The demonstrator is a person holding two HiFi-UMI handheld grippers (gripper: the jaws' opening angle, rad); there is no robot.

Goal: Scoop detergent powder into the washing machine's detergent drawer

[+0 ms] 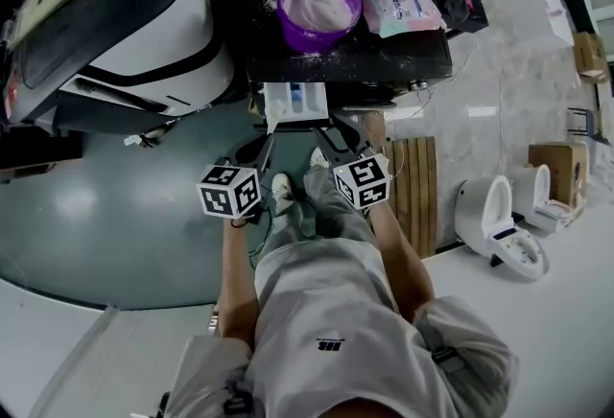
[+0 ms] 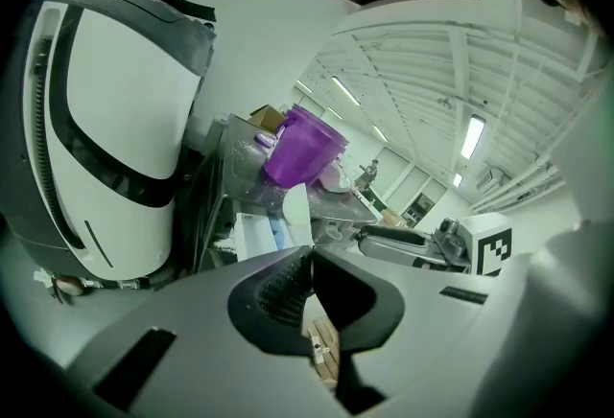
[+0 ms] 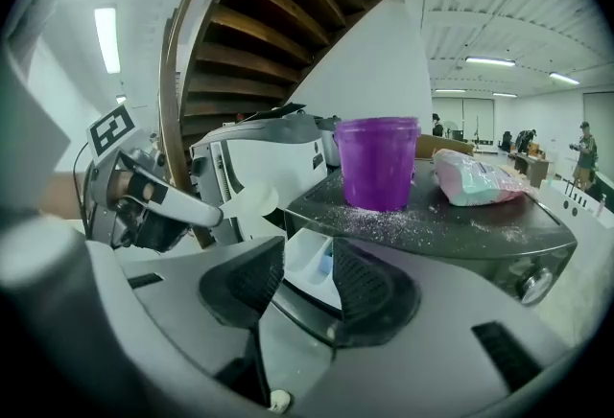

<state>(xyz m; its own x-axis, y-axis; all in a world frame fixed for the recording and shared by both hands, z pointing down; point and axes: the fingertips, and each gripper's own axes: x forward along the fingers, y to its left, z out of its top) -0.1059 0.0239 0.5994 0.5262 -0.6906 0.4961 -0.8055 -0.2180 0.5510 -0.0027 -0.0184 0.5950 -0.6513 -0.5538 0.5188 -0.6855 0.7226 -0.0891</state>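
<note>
On far dark washer top (image 1: pixel 384 57): purple powder tub (image 1: pixel 318 11), detergent bag (image 1: pixel 400 2); drawer (image 1: pixel 295 104) open just below. Left gripper (image 2: pixel 309 253) clamps white scoop (image 2: pixel 295 205); right gripper (image 3: pixel 307 263) jaws apart, empty.

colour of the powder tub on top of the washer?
Purple. The tub shows best in the right gripper view, side on.

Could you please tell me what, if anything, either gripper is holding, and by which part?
The left gripper is shut on the handle of the white scoop, with the bowl pointing ahead. The right gripper is open and holds nothing.
</note>
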